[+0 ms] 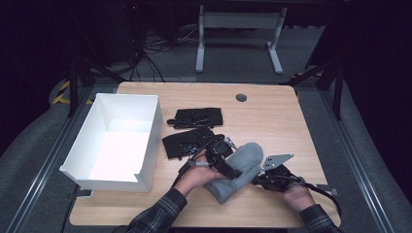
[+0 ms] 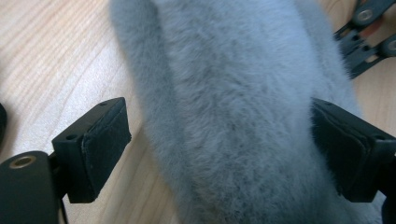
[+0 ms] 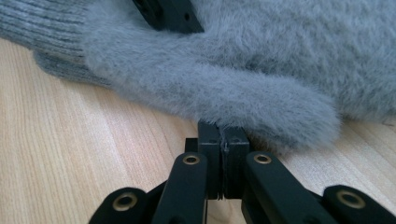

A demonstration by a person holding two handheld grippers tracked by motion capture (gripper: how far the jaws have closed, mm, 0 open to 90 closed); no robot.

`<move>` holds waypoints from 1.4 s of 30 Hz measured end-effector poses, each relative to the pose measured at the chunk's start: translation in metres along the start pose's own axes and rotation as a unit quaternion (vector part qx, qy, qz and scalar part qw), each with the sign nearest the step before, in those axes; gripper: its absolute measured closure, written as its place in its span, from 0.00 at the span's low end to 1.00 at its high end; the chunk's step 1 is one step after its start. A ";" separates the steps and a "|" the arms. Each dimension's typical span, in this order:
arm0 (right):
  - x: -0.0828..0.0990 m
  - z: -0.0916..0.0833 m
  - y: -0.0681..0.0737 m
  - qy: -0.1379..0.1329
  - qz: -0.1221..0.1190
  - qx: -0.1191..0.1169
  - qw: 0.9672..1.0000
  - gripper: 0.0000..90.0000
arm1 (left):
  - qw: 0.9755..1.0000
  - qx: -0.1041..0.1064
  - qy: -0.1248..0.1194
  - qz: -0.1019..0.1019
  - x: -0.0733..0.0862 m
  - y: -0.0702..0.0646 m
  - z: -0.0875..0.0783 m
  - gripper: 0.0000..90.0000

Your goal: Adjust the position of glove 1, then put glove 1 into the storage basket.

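Wooden surface [image 1: 272, 116], lower centre of the high view: grey mitten [image 1: 238, 170] lies flat. Right tool [image 3: 223, 140], jaws together, pins its thumb edge; left tool [image 2: 219, 144] straddles it, jaws apart.

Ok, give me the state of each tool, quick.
Left tool: open, jaws astride the grey fuzzy mitten, left pad clear of it.
Right tool: closed, tips at the mitten's thumb edge; whether fabric is pinched cannot be told.
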State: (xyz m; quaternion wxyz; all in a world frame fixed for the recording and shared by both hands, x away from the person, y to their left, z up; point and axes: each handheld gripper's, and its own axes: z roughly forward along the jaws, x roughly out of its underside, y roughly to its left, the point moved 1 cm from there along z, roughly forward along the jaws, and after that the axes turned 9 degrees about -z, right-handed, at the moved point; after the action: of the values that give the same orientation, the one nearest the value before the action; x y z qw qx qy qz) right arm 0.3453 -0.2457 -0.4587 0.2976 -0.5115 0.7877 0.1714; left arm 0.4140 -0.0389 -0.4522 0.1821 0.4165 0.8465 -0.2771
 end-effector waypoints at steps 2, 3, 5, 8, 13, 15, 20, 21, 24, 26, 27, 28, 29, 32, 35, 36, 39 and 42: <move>0.001 -0.002 0.000 0.000 -0.001 0.001 1.000 0.99 | 1.000 0.002 0.008 -0.002 0.000 0.001 0.002 0.13; 0.002 -0.003 0.000 0.000 0.000 0.003 1.000 0.95 | 1.000 0.002 0.009 -0.002 0.000 0.001 0.002 0.14; 0.004 -0.006 0.000 0.001 0.001 0.009 1.000 0.90 | 1.000 -0.001 0.014 0.000 0.000 0.002 0.004 0.15; 0.008 -0.011 -0.001 -0.005 0.004 0.017 1.000 0.87 | 1.000 -0.004 0.024 -0.005 -0.001 0.003 0.005 0.15; 0.017 -0.021 -0.008 -0.017 0.016 0.052 0.998 0.71 | 1.000 0.005 0.029 -0.008 -0.001 0.002 0.006 0.19; 0.022 -0.025 -0.011 -0.020 0.020 0.072 0.997 0.63 | 0.999 0.016 0.030 -0.004 -0.001 0.002 0.006 0.24; 0.035 -0.029 -0.022 -0.030 0.029 0.123 0.992 0.48 | 0.999 0.039 0.036 0.001 -0.001 0.001 0.006 0.40; 0.037 -0.030 -0.025 -0.031 0.032 0.134 0.990 0.46 | 0.998 0.044 0.038 0.000 -0.002 0.001 0.006 0.43; 0.044 -0.029 -0.034 -0.035 0.046 0.155 0.986 0.41 | 0.997 0.061 0.051 0.005 -0.003 0.001 0.004 0.56; 0.048 -0.028 -0.038 -0.028 0.053 0.162 0.985 0.37 | 0.997 0.060 0.053 0.013 -0.003 -0.001 0.003 0.65; 0.049 -0.028 -0.040 -0.029 0.056 0.166 0.984 0.36 | 0.997 0.058 0.053 0.016 -0.004 -0.002 0.003 0.70; 0.050 -0.027 -0.042 -0.029 0.060 0.166 0.984 0.35 | 0.997 0.058 0.054 0.017 -0.004 -0.003 0.003 0.72; 0.051 -0.027 -0.043 -0.029 0.061 0.166 0.984 0.34 | 0.997 0.063 0.051 0.016 -0.003 -0.003 0.003 0.74; 0.054 -0.026 -0.045 -0.038 0.068 0.164 0.983 0.32 | 0.997 0.067 0.046 0.016 -0.003 -0.002 0.001 0.79; 0.055 -0.025 -0.046 -0.041 0.071 0.166 0.983 0.27 | 0.996 0.075 0.041 0.009 -0.004 -0.003 -0.006 0.81; 0.057 -0.025 -0.046 -0.049 0.073 0.164 0.982 0.26 | 0.997 0.074 0.036 0.011 -0.004 -0.003 -0.007 0.81; 0.057 -0.024 -0.049 -0.046 0.084 0.156 0.983 0.21 | 0.997 0.063 0.031 0.012 -0.005 -0.004 -0.014 0.81; 0.057 -0.024 -0.049 -0.045 0.084 0.156 0.983 0.20 | 0.998 0.058 0.023 0.009 -0.006 -0.004 -0.022 0.81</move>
State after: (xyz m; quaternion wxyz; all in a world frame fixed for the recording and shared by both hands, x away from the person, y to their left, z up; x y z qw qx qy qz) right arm 0.3658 -0.3200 -0.4755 0.3934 -0.3825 0.8308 0.0932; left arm 0.4126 -0.0306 -0.4307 0.1402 0.4405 0.8292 -0.3143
